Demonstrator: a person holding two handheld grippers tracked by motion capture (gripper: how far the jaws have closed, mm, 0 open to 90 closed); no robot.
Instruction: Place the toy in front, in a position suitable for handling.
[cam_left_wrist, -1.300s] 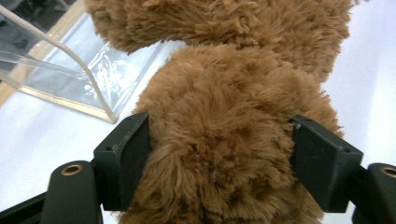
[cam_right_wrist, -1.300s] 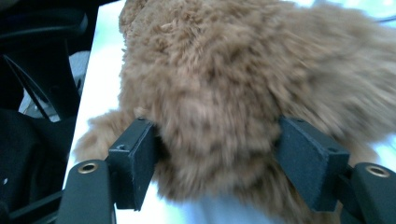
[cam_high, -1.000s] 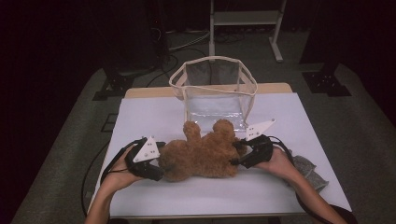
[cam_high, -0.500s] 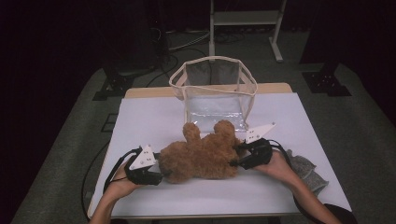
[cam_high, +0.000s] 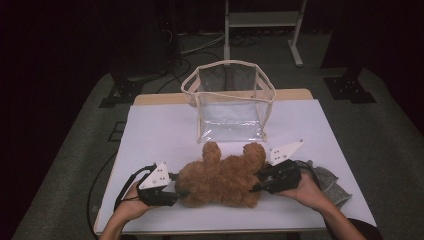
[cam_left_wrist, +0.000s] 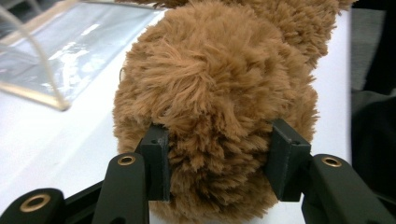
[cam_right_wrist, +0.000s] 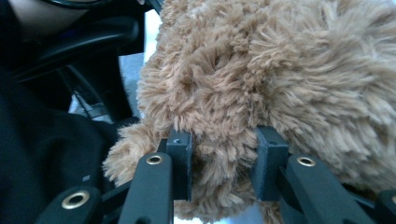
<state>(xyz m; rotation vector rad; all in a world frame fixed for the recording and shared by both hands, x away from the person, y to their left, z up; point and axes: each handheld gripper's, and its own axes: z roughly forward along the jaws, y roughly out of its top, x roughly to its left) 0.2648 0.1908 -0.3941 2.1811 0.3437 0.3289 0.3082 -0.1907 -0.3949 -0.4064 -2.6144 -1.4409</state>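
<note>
Grabbed the teddy bear (cam_high: 222, 175) at both ends, left gripper (cam_high: 167, 187) and right gripper (cam_high: 257, 184) just squeezed into fur; lay near, not yet lifted into far clear bag (cam_high: 230, 100)

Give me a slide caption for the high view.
Two hand-held grippers clamp a brown teddy bear from both sides before a clear bag.

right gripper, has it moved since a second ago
Yes: the right gripper has slid left, away from the grey cloth, its jaws closing onto the teddy bear.
</note>
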